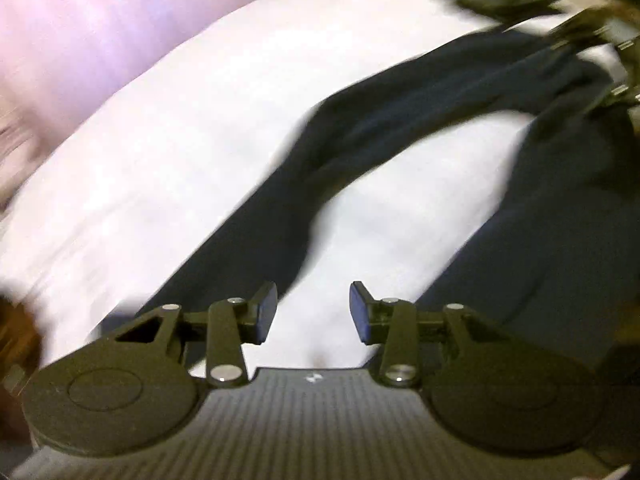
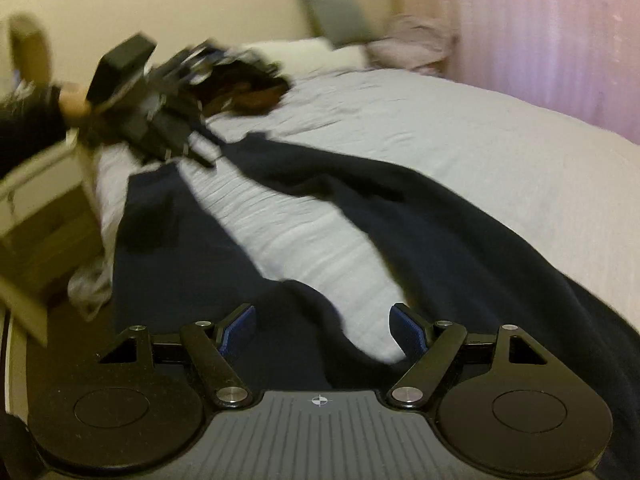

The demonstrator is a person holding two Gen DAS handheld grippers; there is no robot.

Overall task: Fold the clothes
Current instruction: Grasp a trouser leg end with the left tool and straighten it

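Observation:
A dark navy garment (image 2: 360, 200), seemingly trousers, lies spread on the white bed sheet (image 2: 460, 140), with two long parts running apart. One part (image 1: 360, 140) crosses the sheet and the other (image 1: 560, 220) lies at the right. My left gripper (image 1: 313, 312) hovers over bare sheet (image 1: 180, 140) between them, open, with nothing between its pads. Its black body (image 2: 132, 92) shows blurred at the upper left in the right wrist view, held by a hand in a dark sleeve. My right gripper (image 2: 322, 330) stands open above the garment's near end, holding nothing.
Pillows (image 2: 296, 54), a grey cushion (image 2: 336, 16) and a pale clothes pile (image 2: 416, 44) sit at the bed's head. A dark heap of clothes (image 2: 248, 84) lies beyond the garment. A pink curtain (image 2: 540, 40) hangs at the right. White furniture (image 2: 36, 184) and crumpled cloth (image 2: 88, 284) are beside the bed.

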